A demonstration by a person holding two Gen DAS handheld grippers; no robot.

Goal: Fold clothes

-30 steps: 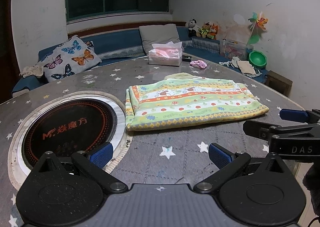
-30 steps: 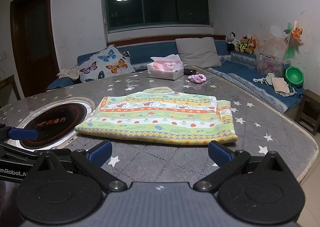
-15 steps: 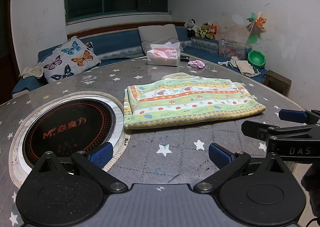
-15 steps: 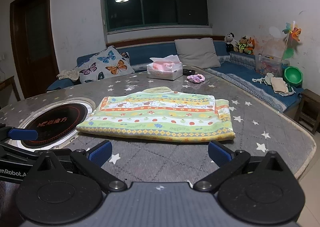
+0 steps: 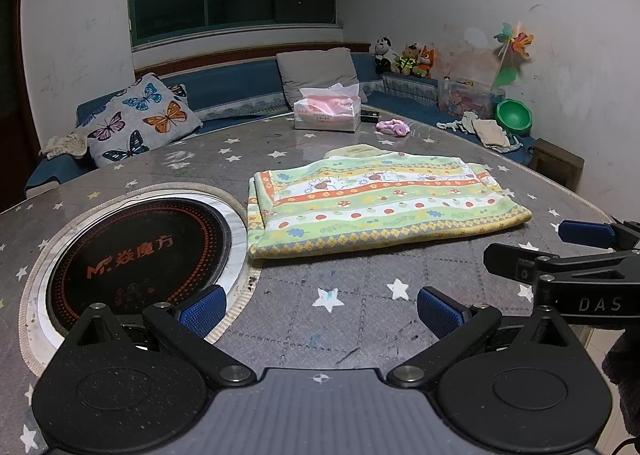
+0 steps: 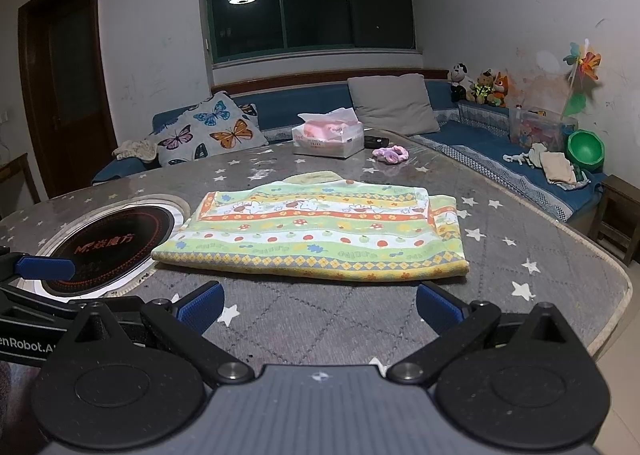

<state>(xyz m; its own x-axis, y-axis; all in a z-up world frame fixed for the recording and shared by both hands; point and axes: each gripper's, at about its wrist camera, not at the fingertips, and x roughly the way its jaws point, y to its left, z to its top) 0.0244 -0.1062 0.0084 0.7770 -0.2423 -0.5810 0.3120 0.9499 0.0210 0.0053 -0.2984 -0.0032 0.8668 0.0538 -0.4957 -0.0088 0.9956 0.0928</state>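
Note:
A folded green, yellow and orange striped garment [image 5: 376, 203] [image 6: 316, 233] lies flat on the grey star-patterned table [image 5: 352, 295] [image 6: 320, 319]. My left gripper [image 5: 320, 313] hovers open over the table's near side, short of the garment, nothing between its blue pads. My right gripper [image 6: 318, 309] is likewise open and empty, just in front of the garment's near edge. In the left wrist view the right gripper [image 5: 580, 251] reaches in from the right edge. The right wrist view shows the left gripper's blue pad [image 6: 44, 267] at the left edge.
A round black induction cooktop [image 5: 132, 251] [image 6: 108, 243] is set into the table left of the garment. A tissue box [image 5: 326, 113] [image 6: 326, 137], a dark remote and a pink scrunchie [image 6: 390, 153] sit at the far side. A blue sofa with cushions stands behind; the table edge [image 6: 616, 307] curves at right.
Both grippers have drawn back a little from the garment, which looks slightly farther away. Both stayed open and the garment has not moved.

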